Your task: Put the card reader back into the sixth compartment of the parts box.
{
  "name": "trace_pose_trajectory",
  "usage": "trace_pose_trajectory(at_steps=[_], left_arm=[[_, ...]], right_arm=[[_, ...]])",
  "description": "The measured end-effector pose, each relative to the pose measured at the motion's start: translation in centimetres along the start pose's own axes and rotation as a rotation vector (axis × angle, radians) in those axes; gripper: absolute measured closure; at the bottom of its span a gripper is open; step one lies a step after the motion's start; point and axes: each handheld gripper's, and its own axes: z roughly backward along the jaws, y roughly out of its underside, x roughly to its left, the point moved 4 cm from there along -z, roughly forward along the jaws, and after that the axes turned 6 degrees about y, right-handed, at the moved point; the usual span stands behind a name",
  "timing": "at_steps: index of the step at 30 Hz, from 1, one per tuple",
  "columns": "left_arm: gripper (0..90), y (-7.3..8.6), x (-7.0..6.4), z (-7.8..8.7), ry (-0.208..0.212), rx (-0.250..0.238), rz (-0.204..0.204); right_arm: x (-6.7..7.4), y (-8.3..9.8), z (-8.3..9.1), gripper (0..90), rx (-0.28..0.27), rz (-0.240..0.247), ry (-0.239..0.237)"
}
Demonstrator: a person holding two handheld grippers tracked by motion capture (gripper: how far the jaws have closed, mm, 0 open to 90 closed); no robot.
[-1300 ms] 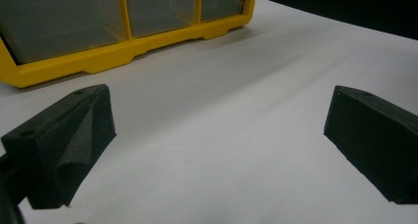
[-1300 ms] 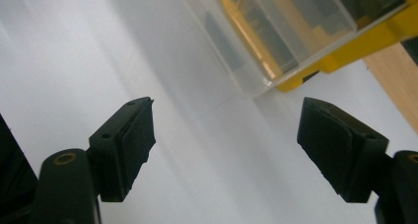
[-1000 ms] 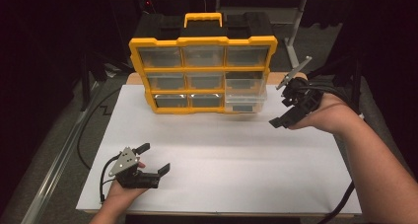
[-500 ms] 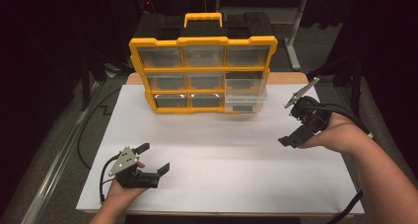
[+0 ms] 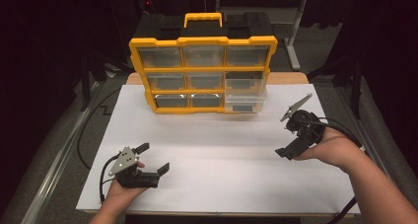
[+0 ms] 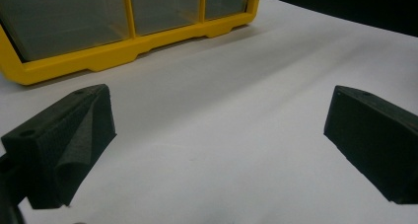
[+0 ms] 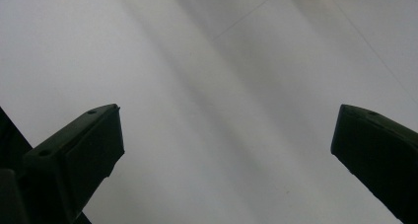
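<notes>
A yellow organizer case (image 5: pixel 203 66) with clear drawers stands upright at the back of the white table (image 5: pixel 222 150). One clear drawer (image 5: pixel 245 93) on its right side sticks out toward me. My left gripper (image 5: pixel 154 158) rests low at the front left, open with nothing between its jaws. In the left gripper view it (image 6: pixel 217 135) faces the case's yellow base (image 6: pixel 123 51). My right gripper (image 5: pixel 287 139) hovers over the right side of the table, well clear of the case. Its jaws have just been opening and stand wide with nothing between them, over bare table (image 7: pixel 226 145).
The case has a yellow handle (image 5: pixel 203 18) on top and black parts behind it. Cables trail from both grippers. A dark floor and a metal rail (image 5: pixel 54 160) run beside the table's left edge. The white sheet between the hands is bare.
My right hand has sunk and drawn back from the case's right side toward the near right of the table. The left hand has stayed put.
</notes>
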Motion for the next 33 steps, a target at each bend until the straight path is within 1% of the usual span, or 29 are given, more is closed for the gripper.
trace_pose_trajectory(at_steps=[5, 7, 9, 12, 15, 20, 23, 26, 28, 30, 32, 33], left_arm=[[0.3, 0.0, 0.0, -0.1, 0.002, 0.004, 0.0], [0.3, 0.0, 0.0, -0.1, 0.002, 0.005, -0.003], [0.3, 0.1, -0.1, -0.1, 0.001, 0.007, -0.006], [0.3, 0.0, -0.1, -0.1, 0.0, 0.004, -0.006], [0.3, 0.1, -0.1, -0.1, 0.0, 0.005, -0.005], [0.3, 0.1, -0.1, -0.1, 0.001, 0.008, -0.007], [0.3, 0.0, -0.2, -0.1, 0.003, 0.006, -0.008], [0.3, 0.1, -0.2, -0.1, 0.004, 0.009, -0.01], [0.3, 0.1, -0.1, -0.1, 0.005, 0.009, -0.006], [0.3, 0.1, -0.2, -0.1, 0.007, 0.01, -0.008], [0.3, 0.1, -0.2, -0.2, 0.007, 0.014, -0.008], [0.3, 0.1, -0.2, -0.2, 0.006, 0.014, -0.008]], right_arm=[[0.5, 0.3, -1.2, 0.2, 0.012, 0.0, -0.001], [0.8, 0.4, -1.8, 0.2, 0.017, 0.013, -0.005], [1.0, 0.5, -2.4, 0.2, 0.024, 0.005, -0.009], [1.4, 0.8, -3.5, 0.2, 0.035, 0.003, -0.013], [1.8, 1.0, -4.6, 0.2, 0.05, 0.016, -0.007], [2.3, 1.4, -6.3, 0.2, 0.072, 0.018, -0.003], [2.6, 1.7, -7.4, 0.2, 0.081, 0.007, -0.007], [3.0, 1.9, -8.5, 0.2, 0.091, 0.016, -0.014], [3.2, 2.1, -9.1, 0.2, 0.096, 0.008, -0.014], [3.4, 2.1, -9.6, 0.2, 0.095, 0.019, -0.009], [3.5, 2.2, -9.9, 0.2, 0.085, 0.009, -0.014], [3.6, 2.2, -10.1, 0.2, 0.081, 0.004, -0.008]])
